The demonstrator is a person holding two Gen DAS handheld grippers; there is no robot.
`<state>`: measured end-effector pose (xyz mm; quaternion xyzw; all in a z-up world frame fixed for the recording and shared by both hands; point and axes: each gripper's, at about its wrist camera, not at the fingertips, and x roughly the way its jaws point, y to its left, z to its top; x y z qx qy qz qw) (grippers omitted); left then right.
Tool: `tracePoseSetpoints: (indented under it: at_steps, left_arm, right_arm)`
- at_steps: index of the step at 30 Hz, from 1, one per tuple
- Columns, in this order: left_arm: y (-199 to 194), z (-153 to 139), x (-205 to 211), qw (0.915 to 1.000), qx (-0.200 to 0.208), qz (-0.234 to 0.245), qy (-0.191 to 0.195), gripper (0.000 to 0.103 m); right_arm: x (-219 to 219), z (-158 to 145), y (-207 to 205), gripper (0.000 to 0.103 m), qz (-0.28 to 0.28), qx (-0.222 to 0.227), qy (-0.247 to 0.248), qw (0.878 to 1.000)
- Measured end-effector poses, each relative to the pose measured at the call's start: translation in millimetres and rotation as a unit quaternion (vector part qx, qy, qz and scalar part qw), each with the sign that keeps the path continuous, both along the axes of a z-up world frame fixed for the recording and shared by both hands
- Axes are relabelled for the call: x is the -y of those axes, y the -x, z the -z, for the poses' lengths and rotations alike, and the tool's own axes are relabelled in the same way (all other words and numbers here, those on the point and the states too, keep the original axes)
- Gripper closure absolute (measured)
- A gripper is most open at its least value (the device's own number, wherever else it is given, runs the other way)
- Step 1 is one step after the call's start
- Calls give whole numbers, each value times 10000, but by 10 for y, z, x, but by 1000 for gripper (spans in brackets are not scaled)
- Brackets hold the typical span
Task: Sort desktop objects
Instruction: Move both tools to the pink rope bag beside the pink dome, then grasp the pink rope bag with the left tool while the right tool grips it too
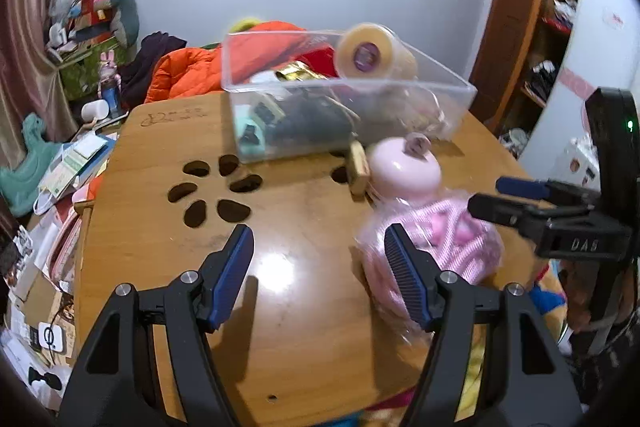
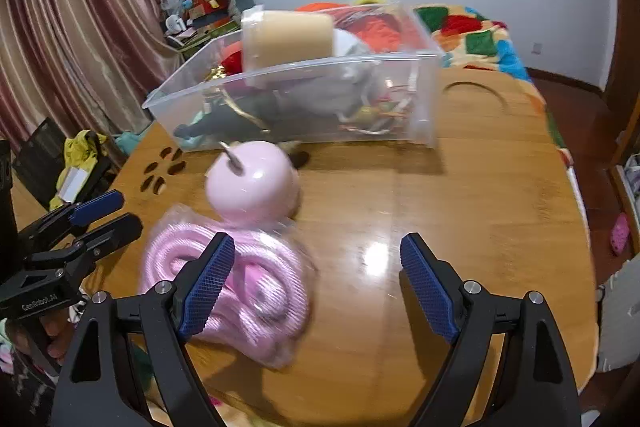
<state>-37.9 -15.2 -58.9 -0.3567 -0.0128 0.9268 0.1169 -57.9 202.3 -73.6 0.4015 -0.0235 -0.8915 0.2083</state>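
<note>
On the worktop (image 2: 460, 195) a storage bin (image 2: 424, 99) stands toward the far edge, filled with jumbled items, and a tape roll (image 2: 288, 41) lies on top of them, rising above the bin's rim. Just before the bin sits a round jar (image 2: 252, 183). Nearer the front edge, against the jar, lies a bagged coil of rope (image 2: 240, 291). Cut-out holes (image 1: 212, 191) pierce the worktop toward its left edge.

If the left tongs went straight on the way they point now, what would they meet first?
Probably the bare wooden table ahead of the open left tongs. The pink bagged rope lies beside their right finger, off the line.
</note>
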Motion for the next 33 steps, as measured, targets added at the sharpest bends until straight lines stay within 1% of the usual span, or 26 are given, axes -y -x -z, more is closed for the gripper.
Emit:
tracePoseSetpoints:
  at_steps: [3, 5, 6, 7, 8, 13, 14, 15, 16, 17, 19, 21, 24, 27, 31, 33]
  left_arm:
    - [-46, 61, -93, 9993, 186, 301, -146, 36]
    - [-59, 101, -159, 9983, 276, 468, -224, 36]
    - [-66, 118, -187, 9980, 300, 510, -230, 36]
    - [-65, 133, -215, 9976, 315, 559, -259, 35]
    - [-55, 141, -233, 9972, 346, 586, -309, 35]
    - [13, 185, -288, 9932, 586, 788, -620, 36]
    - [23, 181, -299, 9929, 593, 816, -635, 39]
    - [26, 177, -316, 9926, 594, 852, -630, 43]
    - [16, 169, -331, 9925, 576, 885, -623, 44]
    - [12, 161, -342, 9926, 570, 894, -591, 44]
    - [24, 153, -358, 9924, 580, 918, -576, 44]
    - [51, 153, -356, 9917, 634, 949, -594, 44]
    - [98, 151, -312, 9898, 761, 1006, -661, 45]
    - [129, 155, -214, 9878, 945, 962, -783, 44]
    - [97, 135, -263, 9875, 1051, 1054, -517, 44]
    - [103, 136, -313, 9867, 1078, 1112, -503, 46]
  right_arm:
    - [-85, 51, -59, 22, -104, 96, 81, 9999]
    - [-141, 105, -125, 28, -213, 182, 344, 9990]
    - [-155, 117, -144, 33, -272, 215, 463, 9983]
    - [-154, 126, -149, 36, -312, 235, 528, 9978]
    - [-157, 132, -158, 36, -349, 250, 605, 9972]
    - [-81, 138, -187, 40, -500, 233, 565, 9969]
    - [-61, 138, -190, 41, -544, 226, 565, 9967]
    - [-55, 137, -193, 43, -575, 207, 566, 9965]
    - [-45, 138, -203, 46, -593, 197, 560, 9965]
    - [-33, 136, -203, 49, -611, 181, 555, 9964]
    - [-14, 129, -206, 59, -685, 171, 552, 9960]
    - [18, 120, -213, 66, -795, 149, 528, 9953]
    - [44, 129, -213, 67, -871, 159, 525, 9947]
    - [19, 161, -188, 67, -895, 245, 656, 9935]
    - [-21, 204, -166, 67, -943, 318, 839, 9915]
    - [-39, 222, -150, 67, -940, 345, 968, 9903]
